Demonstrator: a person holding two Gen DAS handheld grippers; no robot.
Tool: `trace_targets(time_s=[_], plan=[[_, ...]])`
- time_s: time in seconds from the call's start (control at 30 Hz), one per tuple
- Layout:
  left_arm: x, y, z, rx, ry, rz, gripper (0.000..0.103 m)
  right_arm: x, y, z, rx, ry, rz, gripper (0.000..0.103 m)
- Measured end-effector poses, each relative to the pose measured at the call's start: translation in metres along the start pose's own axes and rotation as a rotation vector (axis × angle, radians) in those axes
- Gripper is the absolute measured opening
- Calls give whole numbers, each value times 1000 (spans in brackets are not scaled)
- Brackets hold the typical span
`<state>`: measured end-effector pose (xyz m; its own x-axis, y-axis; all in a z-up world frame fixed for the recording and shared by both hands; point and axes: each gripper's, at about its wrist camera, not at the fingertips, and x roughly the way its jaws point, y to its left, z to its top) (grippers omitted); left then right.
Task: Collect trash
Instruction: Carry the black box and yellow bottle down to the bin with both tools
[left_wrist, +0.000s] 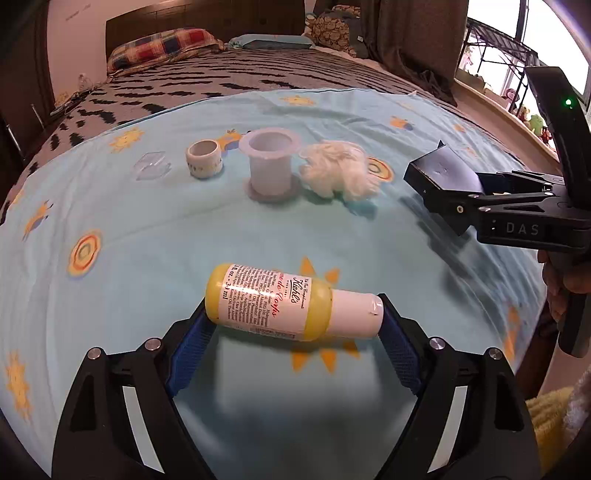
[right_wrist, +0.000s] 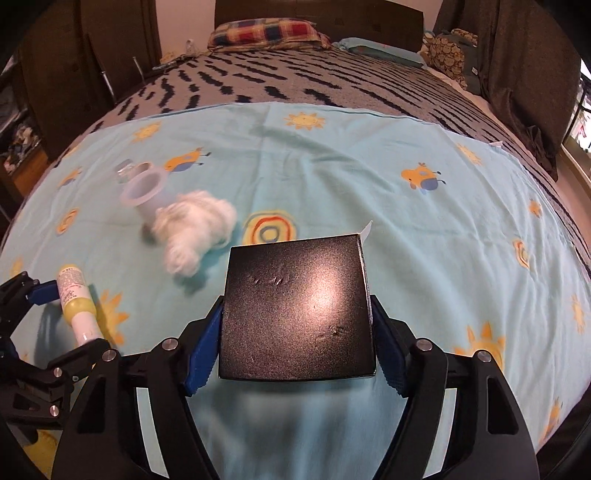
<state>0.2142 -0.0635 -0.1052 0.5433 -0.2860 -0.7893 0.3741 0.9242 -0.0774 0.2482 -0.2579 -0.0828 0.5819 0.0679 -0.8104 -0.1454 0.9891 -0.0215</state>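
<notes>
I work two grippers over a bed, and each one holds one thing.

My left gripper (left_wrist: 293, 314) has its two blue pads pressed on the ends of one yellow bottle (left_wrist: 273, 304). The bottle lies sideways between the jaws, its white cap to the right. It sits near me, just above the blue sheet (left_wrist: 147, 236) with its sun pictures.

My right gripper (right_wrist: 297, 332) squeezes one black box (right_wrist: 297, 314) from both sides. The box is flat and a bit dented on top, and one small white flap sticks up at its far right corner. In the left camera I see this same box off to the right, held up over the sheet, and a hand (left_wrist: 565, 280) on the handle behind it.

Four more things lie on the sheet, farther away. From left to right I count one clear plastic piece (left_wrist: 152, 167), one small white ring (left_wrist: 204, 160) like a roll of tape, one pale plastic cup (left_wrist: 269, 162) standing upright, and one fluffy white ball (left_wrist: 338, 171). The fluffy ball is just beside the cup, on its right. The ring is just to the left of the cup. None of these four is touched by a gripper.

Beyond the blue sheet I see one grey blanket (right_wrist: 295, 81) with dark marks, and at the far end one checked pillow (right_wrist: 264, 33) and one blue pillow (right_wrist: 380, 50).
</notes>
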Motion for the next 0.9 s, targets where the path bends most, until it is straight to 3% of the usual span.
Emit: trace_targets(time_s=[0.33,0.53,0.7,0.9], plan=[[-87,-31,-53,6,-99,-5,80,-99,33,-61,-27,-113,23,74],[-120,-51,-94,29,-131,-11,80,-140,45,-104,-3,-158,41,74],[-126,-61,-129,30,-123,-19,81,-145,56,-146,5,-139,64,74],[-107,-63,-172,16,-68,-5,80,-121,61,-197,50,-53,129,74]])
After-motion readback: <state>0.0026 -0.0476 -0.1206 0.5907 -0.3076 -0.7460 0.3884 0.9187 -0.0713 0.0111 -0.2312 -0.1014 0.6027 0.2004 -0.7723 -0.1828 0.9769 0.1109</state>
